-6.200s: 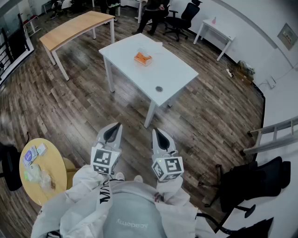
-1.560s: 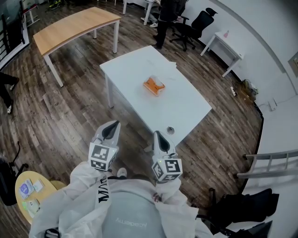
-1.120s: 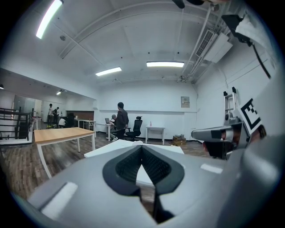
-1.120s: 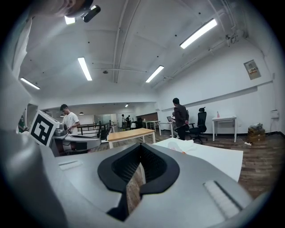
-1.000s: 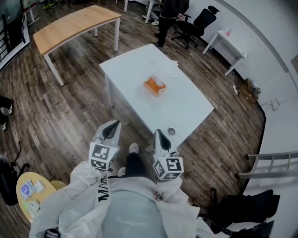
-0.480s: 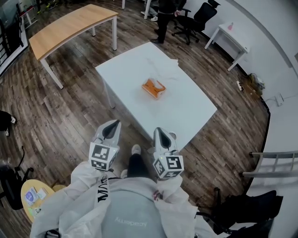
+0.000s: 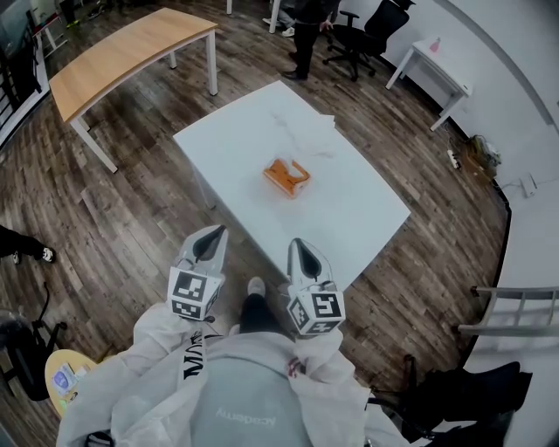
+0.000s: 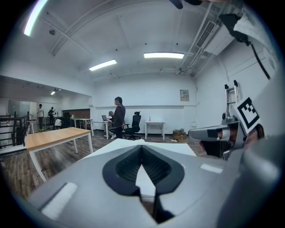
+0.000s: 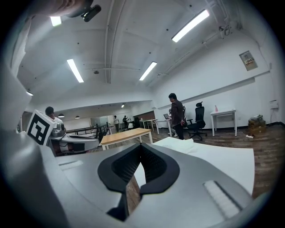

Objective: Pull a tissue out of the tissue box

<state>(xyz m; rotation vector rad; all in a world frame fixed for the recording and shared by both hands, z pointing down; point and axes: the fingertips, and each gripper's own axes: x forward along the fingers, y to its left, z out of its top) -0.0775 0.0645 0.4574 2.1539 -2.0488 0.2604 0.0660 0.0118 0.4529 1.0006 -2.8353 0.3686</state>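
Observation:
An orange tissue box (image 7: 287, 177) sits near the middle of a white table (image 7: 358, 205) in the head view. It is well ahead of both grippers. My left gripper (image 7: 212, 237) and right gripper (image 7: 300, 250) are held side by side in front of my body, over the wooden floor at the table's near corner. Both point at the table with nothing in them. In the left gripper view the left gripper (image 8: 141, 148) has its tips together, and the right gripper (image 9: 140, 146) looks the same in its own view. The box is hidden in both gripper views.
Crumpled white paper (image 7: 304, 133) lies at the table's far end. A wooden table (image 7: 122, 57) stands at the back left. A person (image 7: 306, 26) and office chairs (image 7: 362, 30) are behind. A small white desk (image 7: 437, 65) and metal rails (image 7: 515, 310) are on the right, a round yellow table (image 7: 65, 384) at the lower left.
The white table and tissue box have drawn nearer and lower in the head view as I walk towards them. Both grippers stay shut and side by side.

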